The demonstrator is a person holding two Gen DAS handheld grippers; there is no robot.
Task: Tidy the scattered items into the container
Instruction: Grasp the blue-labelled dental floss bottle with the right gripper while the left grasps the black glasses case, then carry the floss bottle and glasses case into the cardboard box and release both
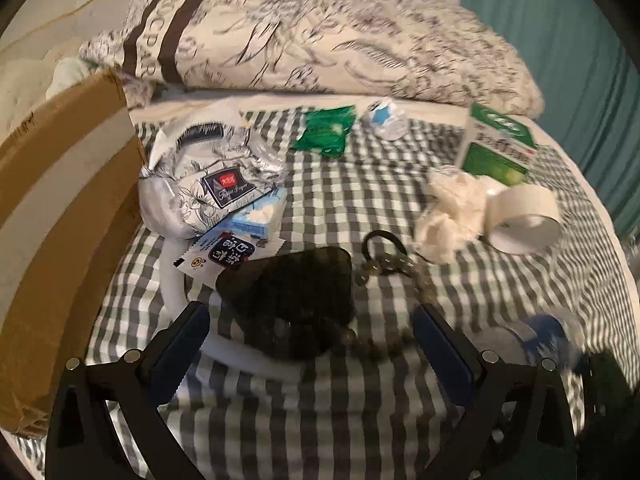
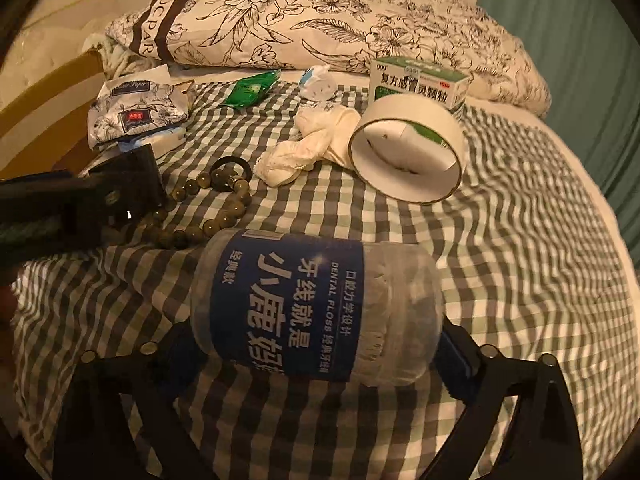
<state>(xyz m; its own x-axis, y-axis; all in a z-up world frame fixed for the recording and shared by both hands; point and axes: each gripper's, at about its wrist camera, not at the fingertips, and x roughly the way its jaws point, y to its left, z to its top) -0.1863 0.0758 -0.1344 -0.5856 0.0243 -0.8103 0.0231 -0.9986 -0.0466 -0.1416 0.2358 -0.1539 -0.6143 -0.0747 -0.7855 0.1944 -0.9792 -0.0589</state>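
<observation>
**Floss jar lying crosswise between spread jaws**

On the checked bed sheet point(image 2: 500, 240), the clear floss jar point(image 2: 316, 308) with its blue label lies on its side at the lower centre of the right wrist view, its long axis running left to right across the frame. Which end carries the lid is hard to make out. The right gripper point(image 2: 316, 364) straddles it with jaws spread wide, one at each end of the jar; whether the pads touch it cannot be told, since the jar hides their tips.

In the left wrist view, which is blurred, the left gripper point(image 1: 312, 344) hangs with jaws wide apart and holding nothing, over a dark flat case point(image 1: 292, 300) at centre frame. A string of beads point(image 2: 208, 208) curls just beside that case. The cardboard box point(image 1: 60, 208) is cut off at the left edge. A tape roll point(image 2: 408, 148) stands on edge at upper centre, touching a crumpled white cloth point(image 2: 312, 140).
</observation>
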